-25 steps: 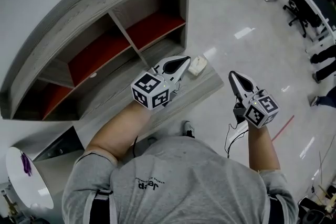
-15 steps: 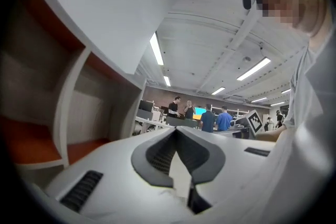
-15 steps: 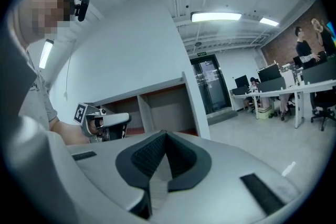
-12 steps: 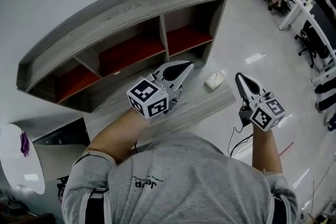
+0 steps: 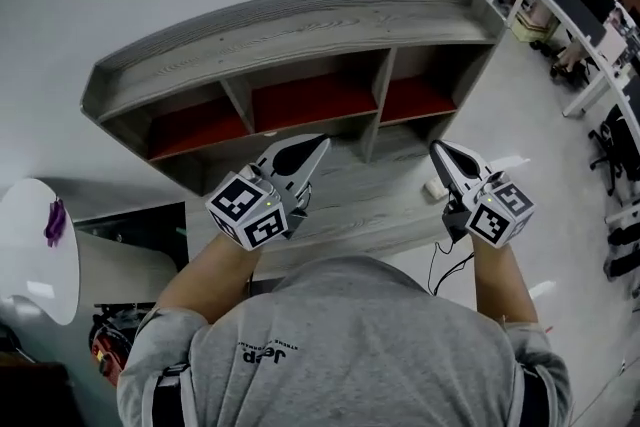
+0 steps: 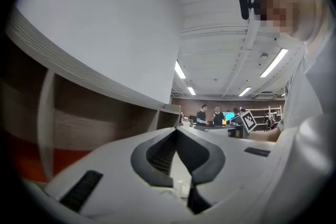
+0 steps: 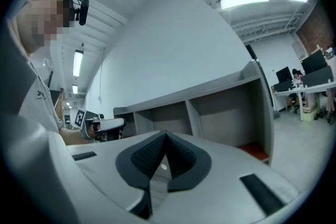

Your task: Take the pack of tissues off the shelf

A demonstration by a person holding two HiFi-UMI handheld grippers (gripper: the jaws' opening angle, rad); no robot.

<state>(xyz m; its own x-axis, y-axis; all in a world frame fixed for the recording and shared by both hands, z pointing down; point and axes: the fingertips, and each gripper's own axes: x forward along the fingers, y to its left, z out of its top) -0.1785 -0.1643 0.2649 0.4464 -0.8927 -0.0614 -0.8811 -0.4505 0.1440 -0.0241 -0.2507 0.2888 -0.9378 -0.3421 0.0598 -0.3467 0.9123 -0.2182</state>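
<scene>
Fingertips (image 7: 148, 153) on both tools are pressed together with nothing between them; each gripper view shows its own jaws meeting in a closed point. The pack of tissues (image 5: 432, 187) is a small pale block on the grey lower ledge (image 5: 350, 215) of the shelf (image 5: 300, 25), near the ledge's right end and under the rightmost red-floored compartment (image 5: 415, 100). The right gripper (image 5: 437, 149) is just beside the pack and partly hides it, while the left gripper (image 5: 320, 143) hangs well apart, over the ledge's middle. The likely trouble is a shove rather than a grasp: closed jaws would only nudge the light pack toward the end of the ledge and off it. The right gripper view shows no pack at all, so aiming would be blind.
</scene>
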